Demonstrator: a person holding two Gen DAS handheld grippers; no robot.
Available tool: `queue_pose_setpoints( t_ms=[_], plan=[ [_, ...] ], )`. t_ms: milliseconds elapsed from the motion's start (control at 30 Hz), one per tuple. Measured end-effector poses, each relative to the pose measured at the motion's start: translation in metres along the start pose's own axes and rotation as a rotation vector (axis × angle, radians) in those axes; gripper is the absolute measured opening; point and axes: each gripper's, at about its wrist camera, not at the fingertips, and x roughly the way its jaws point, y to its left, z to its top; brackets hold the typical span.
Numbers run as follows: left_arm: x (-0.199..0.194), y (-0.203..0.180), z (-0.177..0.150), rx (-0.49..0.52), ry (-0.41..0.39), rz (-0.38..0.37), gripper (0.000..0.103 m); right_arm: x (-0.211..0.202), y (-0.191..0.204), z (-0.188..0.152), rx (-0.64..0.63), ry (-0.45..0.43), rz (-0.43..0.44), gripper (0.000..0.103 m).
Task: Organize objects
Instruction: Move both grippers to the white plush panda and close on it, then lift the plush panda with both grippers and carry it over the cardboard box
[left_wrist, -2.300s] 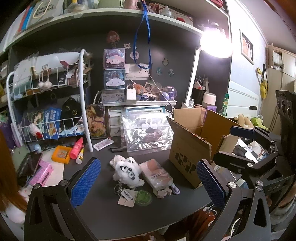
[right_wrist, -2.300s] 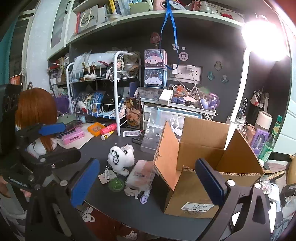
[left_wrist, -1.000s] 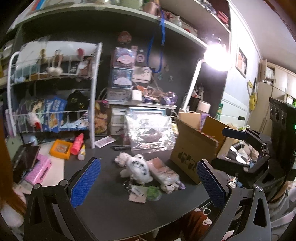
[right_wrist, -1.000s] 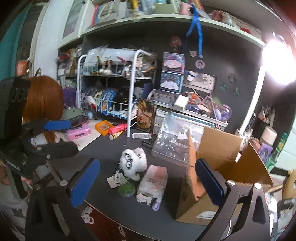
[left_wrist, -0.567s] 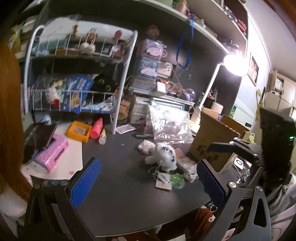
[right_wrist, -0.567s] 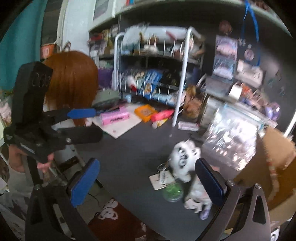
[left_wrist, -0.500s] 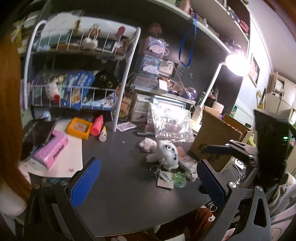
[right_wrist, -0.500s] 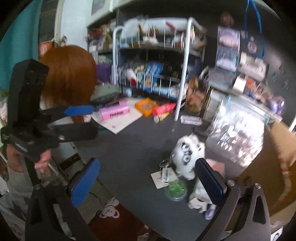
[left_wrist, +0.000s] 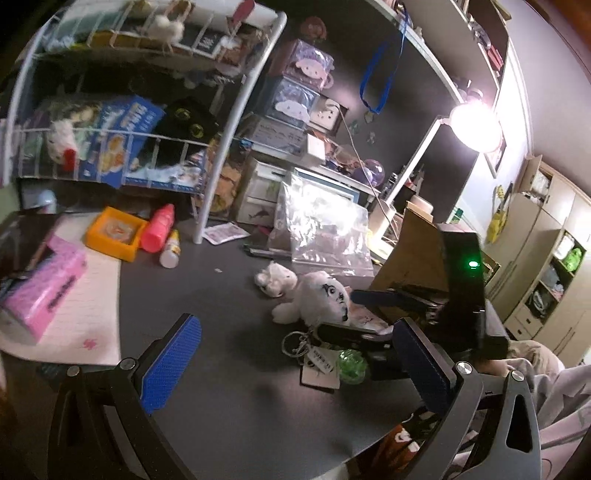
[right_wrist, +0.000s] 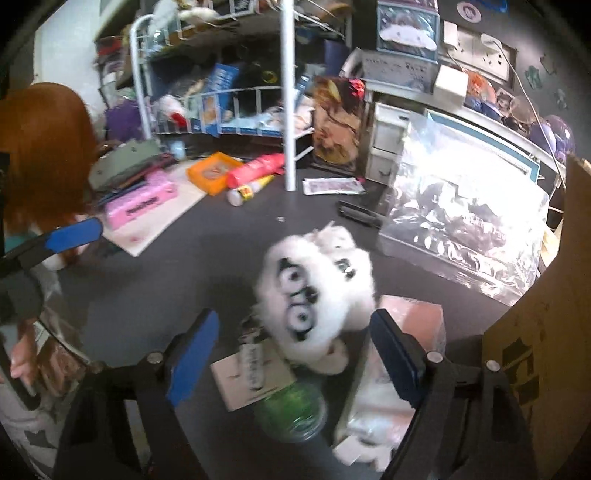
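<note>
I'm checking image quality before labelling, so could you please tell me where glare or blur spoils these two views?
Left wrist view: sharp, but the desk lamp blows out to white and glares off the clear plastic bag. Right wrist view: motion-blurred throughout, the white plush toy smeared, the same bag washed out; both views bend straight lines at the edges.

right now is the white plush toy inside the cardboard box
No, the white plush toy lies on the dark desk beside the cardboard box, not in it.
</note>
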Motion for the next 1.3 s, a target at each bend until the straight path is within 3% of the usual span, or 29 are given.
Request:
queue_pose_setpoints(
  t_ms=[167,267,600,733,833,867,1100,1300],
  plan=[
    [0.025,-0.001,0.007,-0.009,0.038,-0.050,0.103,0.019,-0.011,0.005,0.004,0.016,0.001,0.082],
    [0.043,-0.002,0.012,-0.013,0.069,-0.053,0.103,0.027,-0.014,0.005,-0.004,0.021,0.015,0.072],
    [0.094,-0.005,0.012,-0.027,0.163,-0.108,0.102,0.024,-0.012,0.001,-0.043,-0.008,0.017,0.067],
    [0.106,-0.004,0.009,-0.050,0.200,-0.136,0.071,0.018,-0.009,-0.002,-0.057,-0.031,0.035,0.066],
    [0.109,-0.008,0.007,-0.049,0.211,-0.142,0.061,0.013,-0.003,-0.003,-0.077,-0.047,0.036,0.066],
    [0.108,-0.011,0.008,-0.045,0.211,-0.151,0.048,0.011,0.000,-0.003,-0.088,-0.055,0.038,0.066],
    [0.080,-0.031,0.019,0.008,0.154,-0.102,0.045,-0.014,0.022,0.000,-0.161,-0.133,0.001,0.065],
    [0.042,-0.059,0.042,0.077,0.090,-0.049,0.045,-0.050,0.032,0.014,-0.172,-0.203,0.031,0.065]
  ],
)
